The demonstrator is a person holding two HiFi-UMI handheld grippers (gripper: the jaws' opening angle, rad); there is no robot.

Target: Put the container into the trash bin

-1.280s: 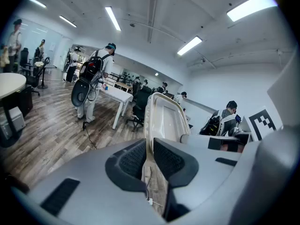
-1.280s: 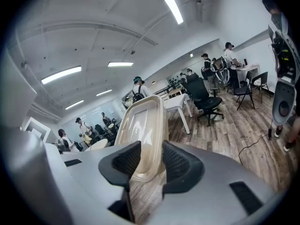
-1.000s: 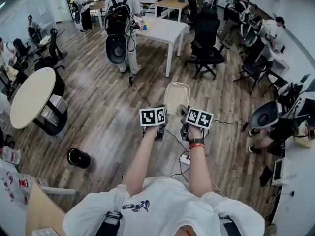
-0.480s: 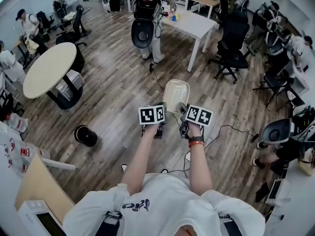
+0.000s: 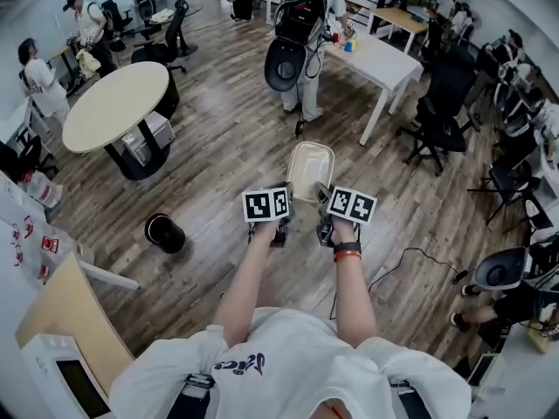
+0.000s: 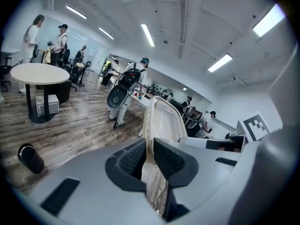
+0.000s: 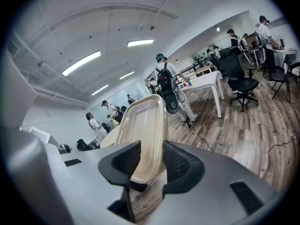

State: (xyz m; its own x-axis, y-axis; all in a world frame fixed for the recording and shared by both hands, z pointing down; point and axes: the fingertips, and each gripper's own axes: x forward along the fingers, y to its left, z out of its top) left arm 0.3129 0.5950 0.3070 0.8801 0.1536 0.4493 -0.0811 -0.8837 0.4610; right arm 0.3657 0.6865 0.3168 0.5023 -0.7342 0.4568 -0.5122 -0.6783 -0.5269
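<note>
Container: we see a pale, translucent tray-shaped container (image 5: 310, 169) held out ahead of the person, above the wooden floor (image 5: 218, 173), with both grippers on its near end.
Left gripper: the left gripper (image 6: 149, 159) is clenched on the container's thin rim, and its pads press it from both sides.
Right gripper: the right gripper (image 7: 151, 162) grasps the same container. Its jaws stand wider, with the container's near edge wedged between the pads.
Trash bin: a round black trash bin (image 5: 164, 232) stands on the floor to the left of the grippers, well apart from the container.
Head view alone: both forearms, a red and black wristband (image 5: 348, 252) on the right wrist, a white shirt (image 5: 288, 365), and the two marker cubes (image 5: 267, 204) side by side.
Left gripper view alone: of the two gripper views, only this one catches the bin — low at its left, with a round table (image 6: 40, 73) farther off.
Right gripper view alone: a white table (image 7: 206, 81) and a black office chair (image 7: 239, 81) on the far right.
Both gripper views: a person with a backpack (image 7: 166, 86) stands far beyond the container.
Writing: dark script runs across the shirt's chest, but we cannot read it — the cubes carry black-and-white square patterns.
</note>
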